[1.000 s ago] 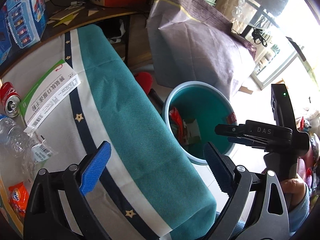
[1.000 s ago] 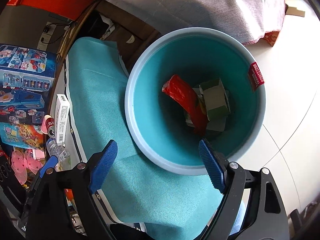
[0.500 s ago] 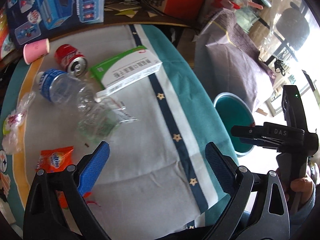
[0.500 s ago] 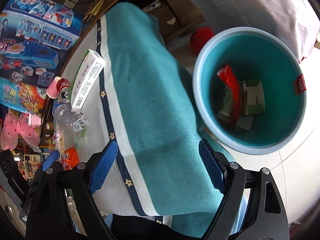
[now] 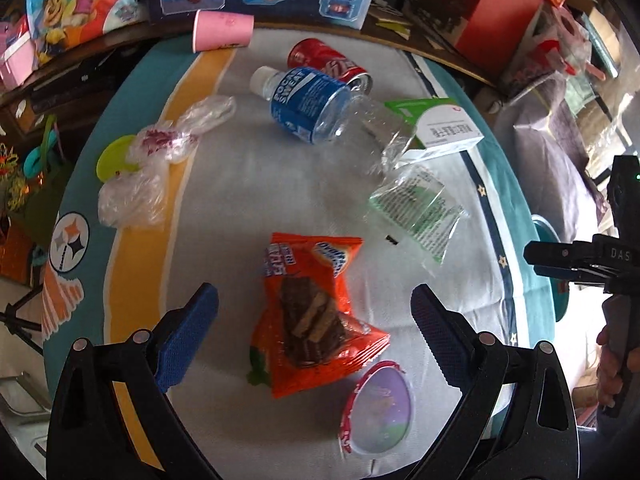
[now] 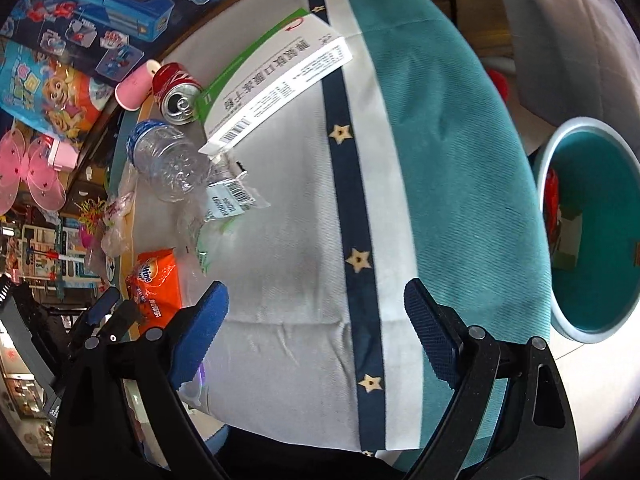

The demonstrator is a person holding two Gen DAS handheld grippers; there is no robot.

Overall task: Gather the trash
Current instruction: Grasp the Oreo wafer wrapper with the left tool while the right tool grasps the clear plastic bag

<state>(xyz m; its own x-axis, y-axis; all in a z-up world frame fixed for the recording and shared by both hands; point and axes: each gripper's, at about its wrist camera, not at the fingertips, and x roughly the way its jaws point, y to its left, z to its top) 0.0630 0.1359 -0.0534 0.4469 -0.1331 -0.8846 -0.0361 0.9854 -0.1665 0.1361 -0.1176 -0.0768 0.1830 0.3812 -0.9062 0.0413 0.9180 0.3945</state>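
My left gripper (image 5: 314, 312) hangs with jaws wide apart over the orange snack packet (image 5: 316, 316), which lies on the tablecloth (image 5: 248, 184) between its fingers. My right gripper (image 6: 316, 308), also spread and empty, hovers near the teal bin (image 6: 560, 320).

Orange snack packet (image 5: 316, 316), crumpled, on tablecloth (image 5: 240, 184)

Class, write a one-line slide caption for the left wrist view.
Open left gripper hovers over an orange snack packet among bottle, can and wrappers.
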